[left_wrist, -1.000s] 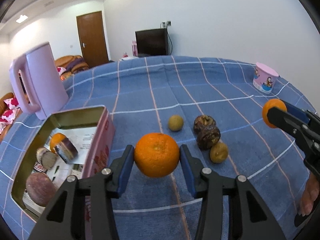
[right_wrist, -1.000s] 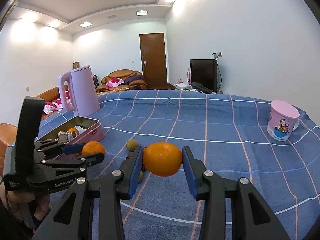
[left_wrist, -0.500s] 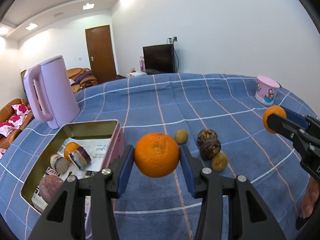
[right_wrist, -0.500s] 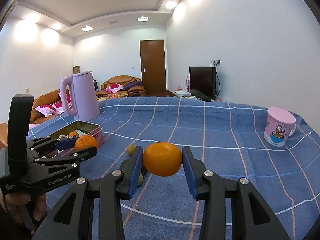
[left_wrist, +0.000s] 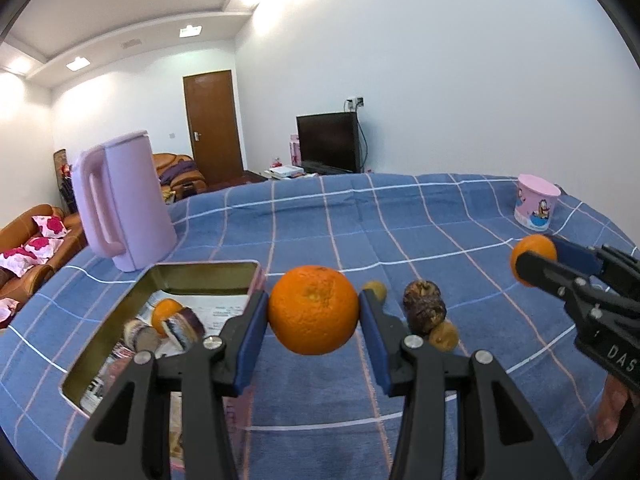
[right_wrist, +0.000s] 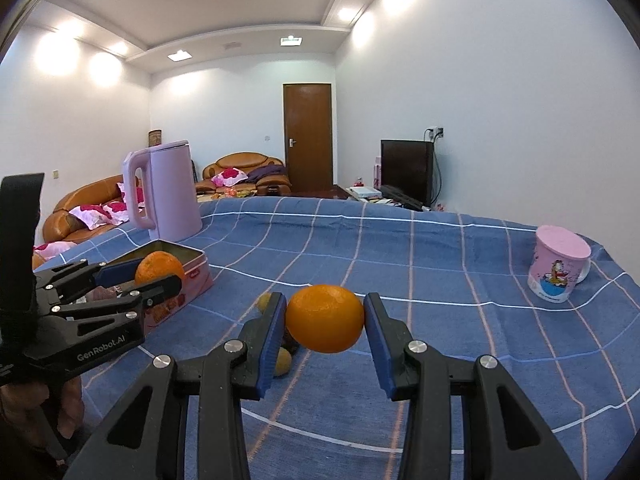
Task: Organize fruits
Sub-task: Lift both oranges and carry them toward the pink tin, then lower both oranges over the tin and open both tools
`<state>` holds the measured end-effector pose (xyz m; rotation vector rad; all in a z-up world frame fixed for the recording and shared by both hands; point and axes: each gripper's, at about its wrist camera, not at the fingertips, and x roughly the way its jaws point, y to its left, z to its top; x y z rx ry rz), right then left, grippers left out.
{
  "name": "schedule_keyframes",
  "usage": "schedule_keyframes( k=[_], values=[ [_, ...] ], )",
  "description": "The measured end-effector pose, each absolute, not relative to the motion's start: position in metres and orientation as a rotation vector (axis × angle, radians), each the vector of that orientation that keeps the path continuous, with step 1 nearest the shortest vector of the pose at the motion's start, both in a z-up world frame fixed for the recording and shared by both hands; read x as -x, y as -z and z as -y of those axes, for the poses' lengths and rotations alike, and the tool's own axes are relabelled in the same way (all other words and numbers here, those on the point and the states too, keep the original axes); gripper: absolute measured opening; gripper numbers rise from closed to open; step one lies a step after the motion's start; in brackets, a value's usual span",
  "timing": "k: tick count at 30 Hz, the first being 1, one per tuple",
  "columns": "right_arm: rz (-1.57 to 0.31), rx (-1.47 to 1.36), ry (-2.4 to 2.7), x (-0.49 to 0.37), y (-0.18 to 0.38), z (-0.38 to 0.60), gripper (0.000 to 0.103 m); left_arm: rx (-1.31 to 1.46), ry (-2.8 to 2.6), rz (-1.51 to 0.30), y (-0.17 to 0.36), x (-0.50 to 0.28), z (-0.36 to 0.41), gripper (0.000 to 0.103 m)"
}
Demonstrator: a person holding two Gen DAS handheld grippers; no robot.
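My left gripper [left_wrist: 313, 312] is shut on an orange [left_wrist: 313, 309] and holds it above the blue cloth, just right of an open pink tin [left_wrist: 256, 270]. The tin holds a small orange [left_wrist: 164, 311] and several dark fruit pieces. My right gripper [right_wrist: 325, 320] is shut on a second orange [right_wrist: 325, 318], to the right of the left one. It also shows in the left wrist view [left_wrist: 534, 256]. Two dark brown fruits [left_wrist: 424, 307] and two small yellowish fruits [left_wrist: 443, 335] lie on the cloth between the grippers.
A tall pink kettle [left_wrist: 124, 204] stands behind the tin. A pink cartoon cup [left_wrist: 536, 206] stands at the table's far right. The blue checked cloth [left_wrist: 360, 224] covers the table. A sofa, a door and a TV are behind the table.
Both grippers have risen and tilted up with their oranges still held, so more of the room shows. The left gripper sits nearer the tin's right wall.
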<state>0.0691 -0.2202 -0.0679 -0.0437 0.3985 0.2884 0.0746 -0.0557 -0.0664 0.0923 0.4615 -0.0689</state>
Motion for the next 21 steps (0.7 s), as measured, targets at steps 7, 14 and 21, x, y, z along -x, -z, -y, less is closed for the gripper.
schedule_keyframes(
  k=[7,14,21],
  values=[
    [-0.402,0.052,-0.345,-0.08,0.06,0.194,0.042,-0.078,0.031,-0.453,0.058,-0.073,0.038,0.048],
    [-0.397,0.077,-0.418,-0.088,0.05,0.157,0.042,-0.052,-0.032,-0.463,0.054,-0.078,0.007,0.048],
    [-0.398,0.1,-0.476,-0.097,0.048,0.122,0.042,-0.024,-0.079,-0.479,0.055,-0.083,-0.021,0.048]
  ],
)
